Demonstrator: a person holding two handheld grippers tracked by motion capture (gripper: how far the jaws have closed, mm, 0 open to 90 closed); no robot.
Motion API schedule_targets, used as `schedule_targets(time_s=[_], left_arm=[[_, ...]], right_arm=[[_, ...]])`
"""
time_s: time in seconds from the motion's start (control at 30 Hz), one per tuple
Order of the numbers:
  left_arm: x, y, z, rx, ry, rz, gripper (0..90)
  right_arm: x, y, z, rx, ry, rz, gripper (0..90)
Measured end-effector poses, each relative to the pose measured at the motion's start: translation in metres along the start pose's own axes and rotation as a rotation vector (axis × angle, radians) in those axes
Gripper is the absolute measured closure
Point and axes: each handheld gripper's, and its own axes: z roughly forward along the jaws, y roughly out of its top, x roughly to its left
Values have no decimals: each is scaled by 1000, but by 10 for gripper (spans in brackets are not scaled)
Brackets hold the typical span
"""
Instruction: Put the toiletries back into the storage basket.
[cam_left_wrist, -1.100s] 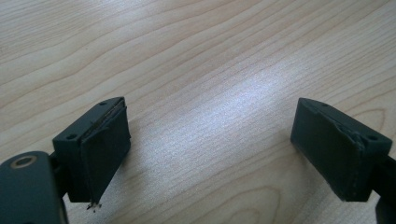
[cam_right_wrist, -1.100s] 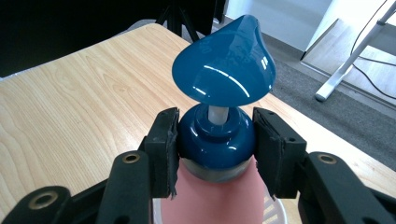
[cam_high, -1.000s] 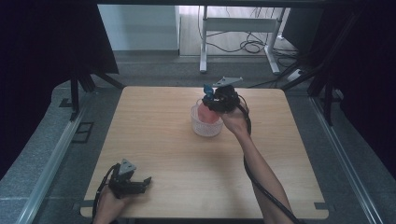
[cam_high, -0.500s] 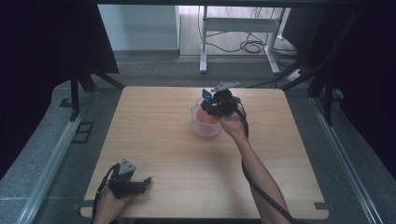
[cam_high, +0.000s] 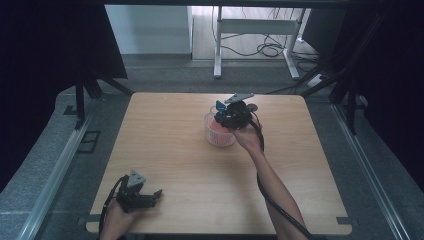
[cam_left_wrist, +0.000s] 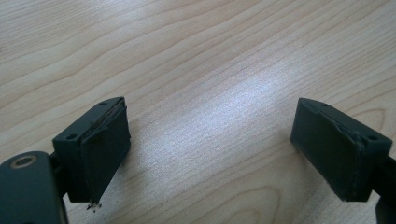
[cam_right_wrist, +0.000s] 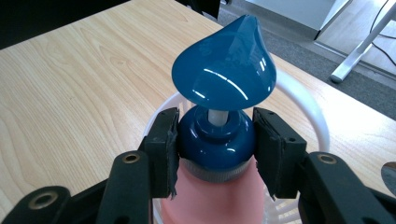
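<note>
A pink pump bottle (cam_right_wrist: 215, 196) with a blue cap and a blue pump head (cam_right_wrist: 224, 70) stands upright inside a white plastic basket (cam_right_wrist: 303, 102). My right gripper (cam_right_wrist: 215, 140) is shut on the bottle's blue cap, one pad pressed to each side of it. From above, the right gripper (cam_high: 231, 116) hangs over the white basket (cam_high: 217, 137) on the far middle of the wooden table (cam_high: 175, 145). My left gripper (cam_high: 145, 196) rests near the table's front left corner. Its jaws stand wide open over bare wood, the pads (cam_left_wrist: 105, 149) holding nothing.
A small round dark thing (cam_high: 253, 106) lies on the table just beyond the basket. Black curtains flank the table on both sides. A white desk frame and loose cables stand on the floor past the far edge.
My right gripper has come down a little with the pump bottle, lowering it into the white basket. The left gripper has stayed where it was.
</note>
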Motion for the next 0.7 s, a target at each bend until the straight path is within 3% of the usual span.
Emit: schedule_targets(time_s=[0.37,0.53,0.7], left_arm=[[0,0,0,0,-1,0,113],[0,0,0,0,0,0,114],[0,0,0,0,-1,0,114]], right_arm=[[-3,-6,5,2,9,21,527],[-7,-6,5,7,17,70,515],[-9,-7,6,15,28,105,448]])
